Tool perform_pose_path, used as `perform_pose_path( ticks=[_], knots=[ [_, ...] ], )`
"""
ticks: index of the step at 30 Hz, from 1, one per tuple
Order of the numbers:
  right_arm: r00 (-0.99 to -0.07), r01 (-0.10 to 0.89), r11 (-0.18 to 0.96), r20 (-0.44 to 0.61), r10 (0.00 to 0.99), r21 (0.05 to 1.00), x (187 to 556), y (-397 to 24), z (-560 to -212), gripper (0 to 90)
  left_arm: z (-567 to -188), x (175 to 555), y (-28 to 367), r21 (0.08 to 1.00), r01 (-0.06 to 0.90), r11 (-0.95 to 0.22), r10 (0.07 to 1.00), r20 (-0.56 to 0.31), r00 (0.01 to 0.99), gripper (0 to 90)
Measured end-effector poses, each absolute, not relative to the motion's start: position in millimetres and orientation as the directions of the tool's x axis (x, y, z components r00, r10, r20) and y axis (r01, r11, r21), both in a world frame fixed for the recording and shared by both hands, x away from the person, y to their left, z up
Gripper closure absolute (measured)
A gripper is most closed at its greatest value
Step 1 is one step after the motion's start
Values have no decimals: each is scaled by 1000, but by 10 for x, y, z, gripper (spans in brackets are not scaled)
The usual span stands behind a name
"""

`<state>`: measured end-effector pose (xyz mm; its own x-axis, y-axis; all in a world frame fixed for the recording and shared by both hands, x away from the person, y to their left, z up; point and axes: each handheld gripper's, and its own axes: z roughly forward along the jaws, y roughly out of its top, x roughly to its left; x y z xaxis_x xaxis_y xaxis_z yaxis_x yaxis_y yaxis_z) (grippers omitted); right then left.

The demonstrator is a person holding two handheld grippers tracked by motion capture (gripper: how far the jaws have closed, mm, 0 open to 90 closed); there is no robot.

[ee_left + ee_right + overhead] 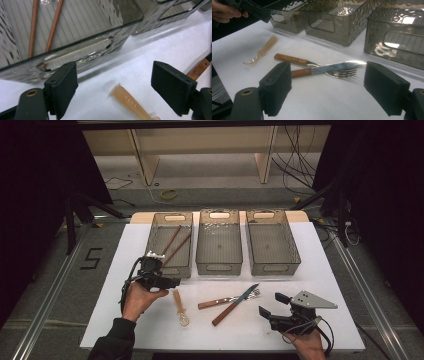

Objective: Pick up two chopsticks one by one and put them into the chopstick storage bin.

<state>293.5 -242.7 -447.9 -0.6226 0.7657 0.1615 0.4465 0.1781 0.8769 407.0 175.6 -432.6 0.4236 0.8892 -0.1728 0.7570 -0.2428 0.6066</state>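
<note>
Both grippers stand wide open with nothing between the jaws. Left gripper (161, 256) hangs just at the near edge of the left bin (154, 232), at about ten o'clock on the tabletop (320, 270); in its own view the bin's near wall sits right past the pads, and the amber plastic spoon (130, 102) lies on the white surface between and below the jaws, untouched. Right gripper (270, 304) rests low at about five o'clock, aimed toward the loose cutlery — a waiting pose, I judge, while the other hand works.

Three clear ribbed bins stand side by side along the far half of the tabletop, handles facing the person, which suits sorting by kind. That left bin already holds two brown chopsticks (173, 241) lying lengthwise; the middle bin (202, 240) and the right bin (295, 247) look empty.

Nearer the person, around six o'clock, the knife (235, 306) with its wooden handle lies across the fork (227, 300), blade over tines, so the upper piece would likely have to go first. At about seven o'clock the spoon lies apart from them, handle pointing toward the bins, bowl toward the person — free on all sides and, by my reading, the piece the left gripper is lined up to take next.
</note>
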Motion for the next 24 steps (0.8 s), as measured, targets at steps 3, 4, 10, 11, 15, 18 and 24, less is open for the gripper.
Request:
perform_pose_path(
  ticks=[3, 4, 10, 11, 15, 18, 24],
  knots=[
    [-622, 446, 178, 160, 766, 877, 2933, -2431, -4479, 231, -4355, 4036, 1743, 606, 759, -238, 890, -177, 420, 200],
    [-622, 446, 178, 161, 766, 877, 2932, -2432, -4479, 231, -4366, 4024, 1736, 606, 760, -233, 891, -180, 417, 197],
    [-620, 446, 176, 162, 767, 877, 2928, -2449, -4485, 231, -4446, 3970, 1686, 573, 778, -258, 888, -177, 425, 179],
    [-619, 446, 175, 161, 769, 878, 2927, -2456, -4485, 231, -4464, 3962, 1676, 568, 780, -263, 886, -177, 428, 179],
    [-618, 447, 173, 163, 769, 877, 2933, -2475, -4493, 231, -4539, 3931, 1649, 550, 791, -269, 889, -175, 424, 174],
    [-616, 448, 168, 167, 770, 878, 2931, -2481, -4492, 231, -4577, 3917, 1633, 542, 797, -267, 890, -177, 419, 173],
    [-613, 450, 167, 168, 772, 877, 2924, -2485, -4494, 231, -4618, 3887, 1602, 538, 800, -266, 891, -181, 417, 173]
  ],
)
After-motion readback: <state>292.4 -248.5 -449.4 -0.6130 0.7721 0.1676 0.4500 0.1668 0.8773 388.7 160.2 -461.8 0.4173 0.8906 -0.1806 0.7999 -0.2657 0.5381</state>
